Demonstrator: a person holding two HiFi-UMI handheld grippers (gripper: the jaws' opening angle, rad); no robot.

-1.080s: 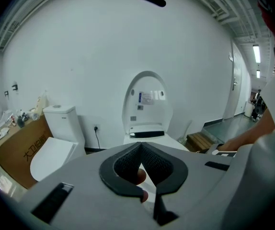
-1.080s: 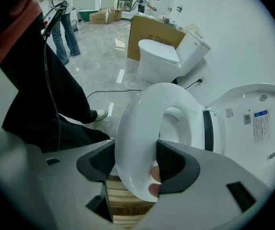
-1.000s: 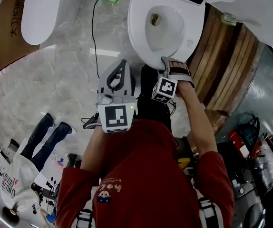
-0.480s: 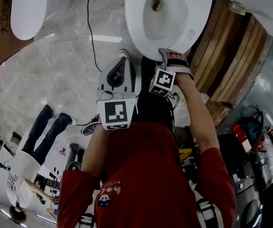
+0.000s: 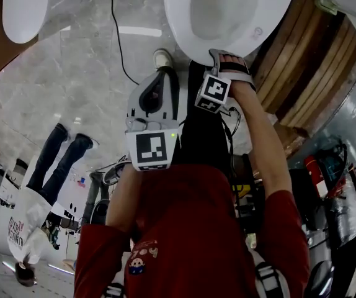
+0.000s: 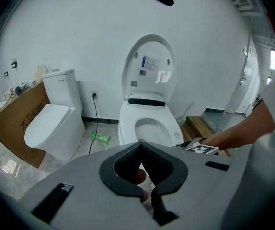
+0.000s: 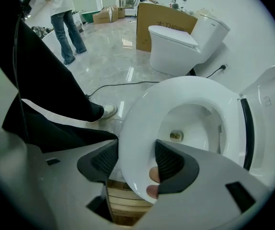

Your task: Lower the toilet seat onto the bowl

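Right gripper [image 7: 136, 163] apparently clasps the toilet seat [image 7: 140, 111] front edge; left gripper [image 6: 146, 195], clenched empty, hangs clear.

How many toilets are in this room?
2. One toilet stands straight ahead, its lid raised; the other toilet, closed, stands to its left beside a cardboard box. Others may be hidden.

The glossy white oval seat [image 7: 137, 128] lies flat on the white bowl [image 7: 195, 119], ringing its open basin.
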